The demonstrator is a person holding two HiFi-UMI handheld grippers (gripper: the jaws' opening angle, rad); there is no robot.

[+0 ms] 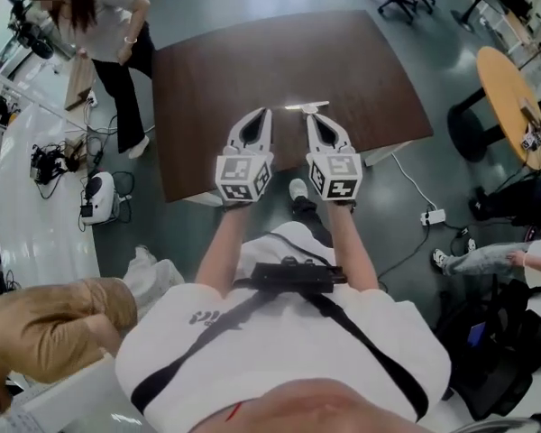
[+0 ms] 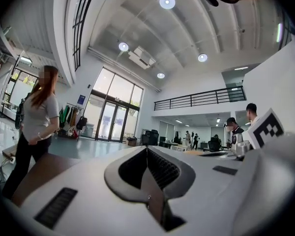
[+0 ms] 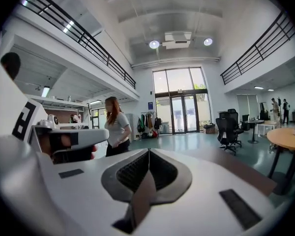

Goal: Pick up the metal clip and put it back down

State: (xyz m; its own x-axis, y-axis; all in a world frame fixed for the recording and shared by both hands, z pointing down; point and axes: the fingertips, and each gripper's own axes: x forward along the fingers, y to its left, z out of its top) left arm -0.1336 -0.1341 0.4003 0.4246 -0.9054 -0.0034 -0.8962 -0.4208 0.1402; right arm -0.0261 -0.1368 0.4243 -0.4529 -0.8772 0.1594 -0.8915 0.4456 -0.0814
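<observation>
Head view: dark brown table (image 1: 252,61), its far edge cut off by the top of the frame. The metal clip (image 1: 307,107) lies on the table near its front edge, a small bright sliver washed out by glare, so its shape is hard to read. The right claw (image 1: 309,115) sits over the table's front edge with its tips just short of the clip; whether they touch can't be told. The left claw (image 1: 266,112) is also over the table's front edge, to the clip's left and apart from it. In the left gripper view the left claw (image 2: 147,149) has its jaws pressed together with nothing between them. In the right gripper view the right claw (image 3: 148,151) is likewise fully closed and empty. Both gripper views look over the claw bodies into the hall, so the clip is out of sight there and only a strip of table shows. A standing person (image 1: 108,34) is off the table's far left corner, face blurred. A crouching person (image 1: 54,327) is on the floor off the table's near left, cut off by the frame. A power strip (image 1: 433,216) lies on the floor off the table's near right corner.
</observation>
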